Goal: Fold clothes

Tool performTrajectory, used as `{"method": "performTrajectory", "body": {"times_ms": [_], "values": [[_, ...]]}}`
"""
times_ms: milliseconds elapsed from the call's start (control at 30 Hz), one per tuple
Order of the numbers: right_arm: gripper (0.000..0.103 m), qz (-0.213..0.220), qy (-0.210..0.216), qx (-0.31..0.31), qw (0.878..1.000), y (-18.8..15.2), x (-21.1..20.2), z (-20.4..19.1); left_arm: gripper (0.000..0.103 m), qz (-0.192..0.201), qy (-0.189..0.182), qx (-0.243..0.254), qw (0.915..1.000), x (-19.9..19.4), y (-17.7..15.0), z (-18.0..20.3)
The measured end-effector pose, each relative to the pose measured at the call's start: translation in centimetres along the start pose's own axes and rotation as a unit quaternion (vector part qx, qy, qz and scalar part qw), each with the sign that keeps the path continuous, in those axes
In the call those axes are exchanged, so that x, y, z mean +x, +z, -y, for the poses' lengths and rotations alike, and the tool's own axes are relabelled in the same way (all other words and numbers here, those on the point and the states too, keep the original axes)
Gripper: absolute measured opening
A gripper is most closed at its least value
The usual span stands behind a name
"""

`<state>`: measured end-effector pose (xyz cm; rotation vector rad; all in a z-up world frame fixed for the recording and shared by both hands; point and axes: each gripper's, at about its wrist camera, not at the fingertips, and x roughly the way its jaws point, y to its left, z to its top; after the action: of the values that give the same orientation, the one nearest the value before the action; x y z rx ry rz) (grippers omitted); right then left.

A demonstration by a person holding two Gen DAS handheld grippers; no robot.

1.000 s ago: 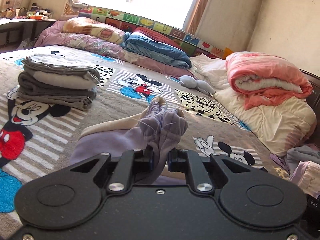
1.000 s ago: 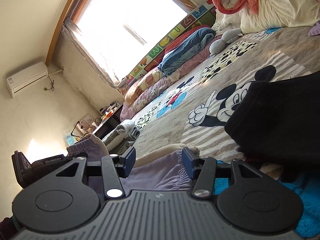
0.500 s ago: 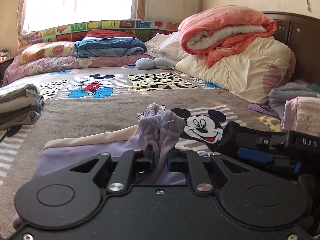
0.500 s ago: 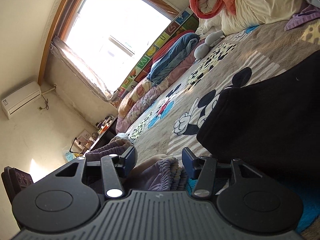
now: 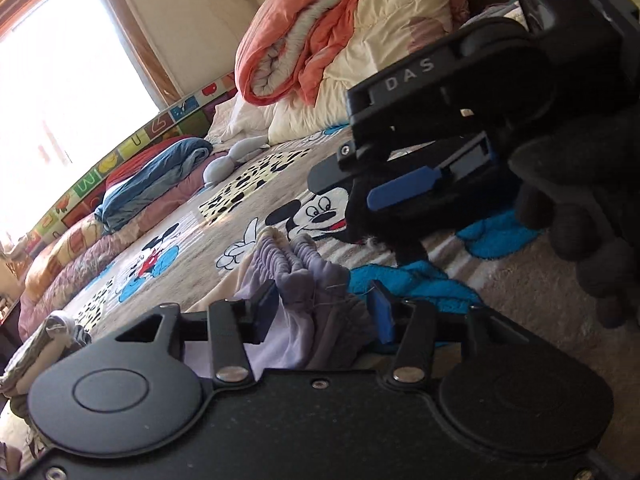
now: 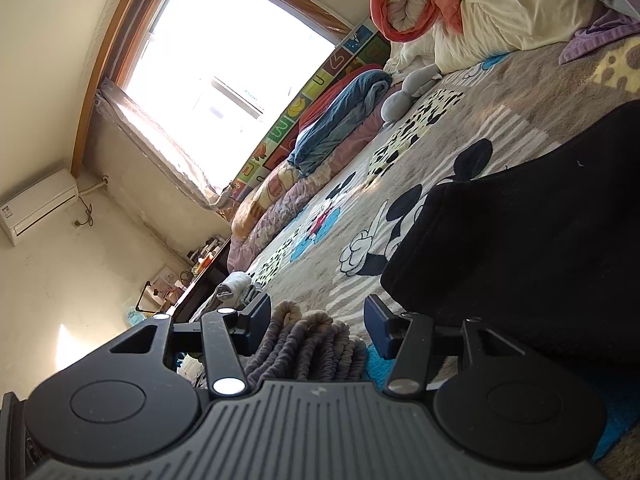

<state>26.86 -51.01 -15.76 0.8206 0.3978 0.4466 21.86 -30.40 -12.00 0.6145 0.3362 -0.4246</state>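
Item: lavender garment (image 5: 304,316), lying bunched on cartoon blanket (image 5: 248,184), elastic waistband (image 6: 308,344) gathered into ridged heap.

Left gripper (image 5: 324,308): jaws spread wide, straddling bunched cloth, not pinching.

Right gripper (image 6: 316,324): jaws likewise wide, waistband sitting between pads. Both equally near.

Black garment (image 6: 520,240): lying just right.

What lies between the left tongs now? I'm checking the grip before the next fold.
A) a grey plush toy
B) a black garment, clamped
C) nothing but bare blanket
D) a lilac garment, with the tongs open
D: the left tongs stand apart with the lilac garment bunched loose between them.
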Motion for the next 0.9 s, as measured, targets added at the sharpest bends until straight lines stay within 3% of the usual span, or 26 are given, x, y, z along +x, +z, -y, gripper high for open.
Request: {"method": "performTrajectory", "body": {"times_ms": [67,167,267,433,533,600,633,733,800,900], "values": [[0.053,0.004,-0.005,-0.014,1.0,0.1,0.0,-0.5,0.05,0.006,-0.004,-0.02,0.9998,-1.4,-0.5,-1.1],[0.053,0.012,-0.016,-0.066,0.998,0.1,0.1,-2.3,0.05,0.005,0.007,-0.09,0.9959,-3.2,-1.9,-4.1],[0.049,0.017,-0.01,-0.152,0.988,-0.3,0.6,-5.5,0.048,-0.012,0.035,-0.16,0.9863,-3.5,-3.8,-7.8],[0.039,-0.017,-0.009,-0.258,0.966,-2.4,3.2,-10.1,0.047,-0.04,0.078,-0.245,0.9655,-1.4,-6.5,-14.1],[0.037,-0.05,-0.051,-0.28,0.957,-3.4,5.2,-10.0,0.047,-0.063,0.068,-0.253,0.963,0.7,-8.3,-15.7],[0.035,-0.076,-0.086,-0.268,0.956,-3.8,6.4,-8.4,0.052,-0.135,0.054,-0.245,0.9584,3.2,-11.0,-15.7],[0.028,-0.087,-0.099,-0.263,0.956,-3.9,7.0,-7.6,0.058,-0.135,0.052,-0.259,0.955,3.3,-11.6,-16.1],[0.026,-0.093,-0.09,-0.244,0.961,-4.0,7.2,-6.4,0.07,-0.144,0.066,-0.271,0.9494,3.1,-11.7,-16.7],[0.026,-0.096,-0.094,-0.257,0.957,-4.5,7.4,-6.7,0.071,-0.142,0.064,-0.273,0.9492,2.7,-12.3,-16.8],[0.026,-0.106,-0.097,-0.269,0.952,-4.8,7.9,-7.1,0.073,-0.149,0.073,-0.312,0.9355,0.8,-13.1,-17.9]]}}
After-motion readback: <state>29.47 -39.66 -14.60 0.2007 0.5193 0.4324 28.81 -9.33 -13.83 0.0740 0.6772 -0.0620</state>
